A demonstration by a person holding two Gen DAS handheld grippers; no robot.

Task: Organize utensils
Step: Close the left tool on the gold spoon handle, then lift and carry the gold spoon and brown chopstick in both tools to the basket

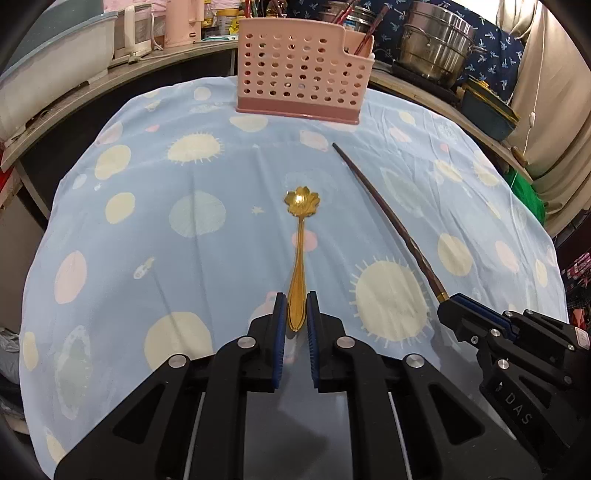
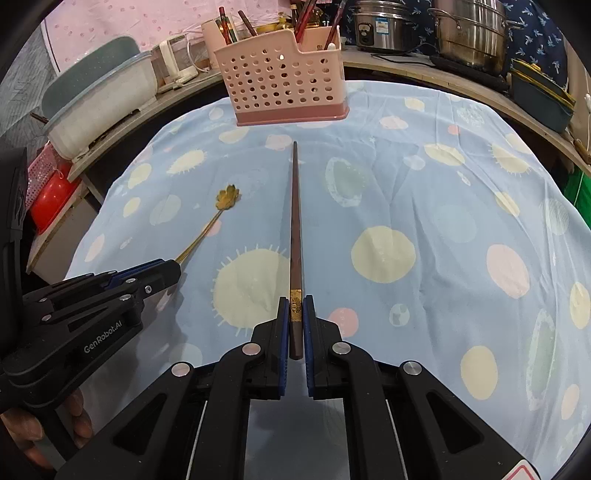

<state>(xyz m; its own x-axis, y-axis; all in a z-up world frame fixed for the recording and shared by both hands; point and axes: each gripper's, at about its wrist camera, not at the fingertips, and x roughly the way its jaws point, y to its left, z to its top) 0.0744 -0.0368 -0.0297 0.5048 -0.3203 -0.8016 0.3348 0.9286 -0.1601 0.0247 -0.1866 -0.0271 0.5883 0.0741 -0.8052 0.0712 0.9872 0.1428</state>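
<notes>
We saw a table covered by a pale blue cloth printed with cream and pink circles (image 1: 207, 258), and at its far edge stood a pink perforated plastic utensil basket (image 1: 301, 70) on a darker pink base, with red and dark chopsticks poking from its back compartment. Our left gripper (image 1: 296, 312) had its two blue-padded fingers closed in on the handle end of a gold metal spoon with a flower-shaped bowl (image 1: 300, 240); the pads sat right against the handle, though whether they pressed it firmly we could not tell. The spoon lay on the cloth, bowl pointing toward the basket. Our right gripper (image 2: 296, 317) gripped the thick end of a long dark brown wooden chopstick (image 2: 295, 221) (it has a gold band near that end), which pointed straight at the basket, its tip stopping short of the base. Behind the table, steel pots (image 2: 469, 33) and a grey tub (image 2: 99, 92) crowded a shelf.
</notes>
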